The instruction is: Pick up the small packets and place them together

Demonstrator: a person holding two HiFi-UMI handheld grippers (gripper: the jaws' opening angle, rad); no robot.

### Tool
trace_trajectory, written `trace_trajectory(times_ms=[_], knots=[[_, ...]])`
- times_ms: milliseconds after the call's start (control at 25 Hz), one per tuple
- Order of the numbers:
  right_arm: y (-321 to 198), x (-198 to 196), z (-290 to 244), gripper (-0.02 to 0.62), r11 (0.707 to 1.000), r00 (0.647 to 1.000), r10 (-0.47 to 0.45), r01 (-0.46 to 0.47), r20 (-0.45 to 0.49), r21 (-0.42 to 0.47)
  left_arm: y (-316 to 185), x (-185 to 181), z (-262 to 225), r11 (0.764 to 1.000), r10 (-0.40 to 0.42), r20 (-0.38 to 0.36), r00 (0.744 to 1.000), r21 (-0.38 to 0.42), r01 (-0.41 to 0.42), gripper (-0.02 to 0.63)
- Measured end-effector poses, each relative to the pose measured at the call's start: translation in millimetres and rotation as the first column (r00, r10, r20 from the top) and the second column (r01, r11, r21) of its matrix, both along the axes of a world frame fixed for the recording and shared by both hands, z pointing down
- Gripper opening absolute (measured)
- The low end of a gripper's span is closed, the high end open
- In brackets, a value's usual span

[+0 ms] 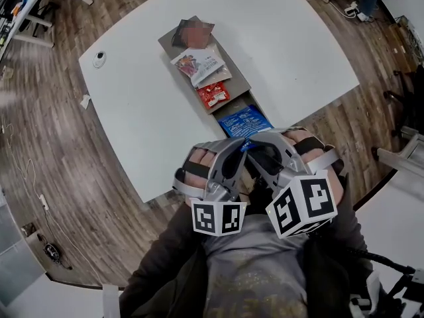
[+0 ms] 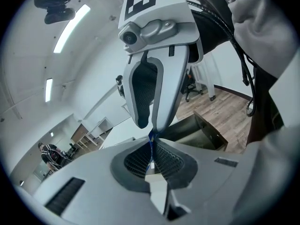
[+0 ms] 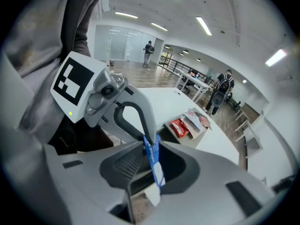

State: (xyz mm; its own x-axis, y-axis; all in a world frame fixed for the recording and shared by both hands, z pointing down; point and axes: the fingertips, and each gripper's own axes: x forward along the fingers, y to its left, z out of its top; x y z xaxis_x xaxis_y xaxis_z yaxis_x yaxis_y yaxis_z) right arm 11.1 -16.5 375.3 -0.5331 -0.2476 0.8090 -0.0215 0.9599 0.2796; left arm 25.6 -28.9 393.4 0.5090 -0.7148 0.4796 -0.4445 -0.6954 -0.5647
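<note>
Both grippers meet over the table's near edge, holding a small blue packet [image 1: 248, 144] [image 3: 155, 165] between them. My left gripper [image 1: 242, 144] [image 2: 151, 146] is shut on the packet's thin blue edge [image 2: 151, 138]. In the right gripper view the packet stands upright between the jaws of my right gripper [image 1: 254, 145] [image 3: 149, 167], which stand apart from it, and the left gripper's fingertips [image 3: 148, 136] pinch its top. On a grey-brown board [image 1: 242, 85] lie a white packet [image 1: 202, 65], a red packet [image 1: 212, 95] [image 3: 180, 127] and a larger blue packet [image 1: 244, 120].
The board lies on a white table [image 1: 298, 45] with a small round object [image 1: 99, 59] at its far left. A dark packet [image 1: 192, 33] sits at the board's far end. Wooden floor surrounds the table. Two people [image 3: 222, 90] stand far off.
</note>
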Motion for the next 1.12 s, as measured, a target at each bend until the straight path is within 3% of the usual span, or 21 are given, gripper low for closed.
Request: trace_trajectory(times_ms=[120, 360, 680, 760, 880, 1000, 1120], knots=[[-0.2, 3.2, -0.6, 0.143, 1.000, 1.000, 0.003, -0.002, -0.021, 0.023, 2.9, 0.1, -4.4, 1.000, -0.008, -0.020, 1.000, -0.009, 0.007, 0.014], [-9.2, 14.7, 7.2, 0.146, 0.995, 0.994, 0.003, 0.007, -0.105, 0.098, -2.7, -5.7, -12.2, 0.999, -0.029, -0.072, 0.997, -0.043, 0.026, 0.014], [-24.7, 20.7, 13.1, 0.144, 0.981, 0.987, 0.021, 0.011, -0.162, 0.191, 0.5, -4.1, -15.9, 0.999, -0.019, -0.070, 0.997, -0.039, 0.016, 0.014], [-26.2, 19.5, 13.0, 0.030, 0.979, 0.986, 0.018, 0.017, -0.167, 0.202, -2.2, -6.5, -18.5, 0.998, -0.043, -0.094, 0.995, -0.039, 0.040, 0.014], [-26.8, 16.6, 12.7, 0.011, 0.979, 0.987, 0.009, 0.025, -0.160, 0.204, -7.2, -11.1, -21.3, 0.995, -0.098, -0.129, 0.987, -0.038, 0.094, 0.014], [-25.2, 15.7, 10.8, 0.009, 0.980, 0.990, 0.006, 0.023, -0.142, 0.199, -6.7, -15.3, -26.1, 0.984, -0.177, -0.189, 0.966, -0.043, 0.172, 0.049], [-28.5, 19.6, 5.7, 0.008, 0.975, 0.992, 0.026, 0.002, -0.123, 0.223, -7.0, -28.1, -30.8, 0.953, -0.303, -0.303, 0.903, -0.108, 0.284, 0.063]])
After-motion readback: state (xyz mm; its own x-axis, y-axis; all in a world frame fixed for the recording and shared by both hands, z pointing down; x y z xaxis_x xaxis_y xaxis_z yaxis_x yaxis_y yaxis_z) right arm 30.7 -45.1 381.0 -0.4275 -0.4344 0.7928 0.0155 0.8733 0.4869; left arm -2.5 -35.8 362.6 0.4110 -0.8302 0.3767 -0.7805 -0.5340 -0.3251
